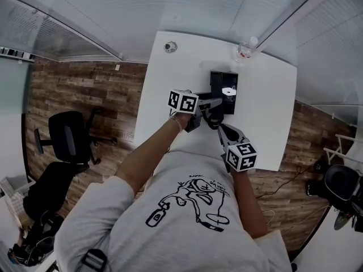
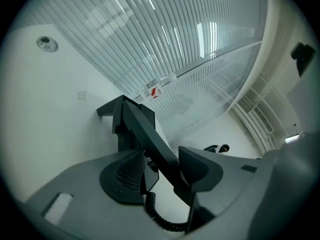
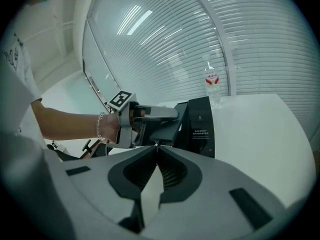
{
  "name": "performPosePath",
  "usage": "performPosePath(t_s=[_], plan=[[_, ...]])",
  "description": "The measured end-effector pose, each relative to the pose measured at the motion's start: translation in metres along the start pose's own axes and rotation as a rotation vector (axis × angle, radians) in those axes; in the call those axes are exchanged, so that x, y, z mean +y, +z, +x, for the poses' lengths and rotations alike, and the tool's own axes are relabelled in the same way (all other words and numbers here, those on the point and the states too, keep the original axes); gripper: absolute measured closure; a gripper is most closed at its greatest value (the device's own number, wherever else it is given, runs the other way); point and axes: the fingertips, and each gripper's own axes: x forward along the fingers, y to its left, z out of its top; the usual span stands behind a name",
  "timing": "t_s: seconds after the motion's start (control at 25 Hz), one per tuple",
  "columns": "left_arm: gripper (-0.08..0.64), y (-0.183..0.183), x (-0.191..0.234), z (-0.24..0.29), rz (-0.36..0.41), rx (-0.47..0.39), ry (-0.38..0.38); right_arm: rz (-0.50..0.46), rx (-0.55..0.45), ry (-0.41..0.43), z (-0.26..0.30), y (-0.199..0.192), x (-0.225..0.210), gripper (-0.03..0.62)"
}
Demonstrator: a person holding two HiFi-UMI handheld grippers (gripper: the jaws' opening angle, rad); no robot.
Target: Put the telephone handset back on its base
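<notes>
The black telephone base stands on the white table; it also shows in the right gripper view. The black handset runs diagonally between the jaws of my left gripper, its far end against the base. Those jaws stand wide and the left pad looks clear of the handset. A coiled cord hangs below it. In the head view the left gripper is at the base's near side. My right gripper is shut and empty just behind, its fingertips meeting.
A water bottle stands at the table's far edge, beyond the base. A round cable grommet sits at the far left corner. Office chairs stand on the wood floor at left and right. Blinds line the windows.
</notes>
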Motion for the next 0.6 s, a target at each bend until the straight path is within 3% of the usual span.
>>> performPosePath(t_s=[0.2, 0.6], plan=[[0.345, 0.009, 0.003, -0.004, 0.153, 0.025, 0.139, 0.003, 0.008, -0.003, 0.008, 0.002, -0.001, 0.577], [0.333, 0.006, 0.014, -0.003, 0.314, 0.095, 0.318, 0.073, 0.073, -0.001, 0.027, -0.016, -0.011, 0.577]])
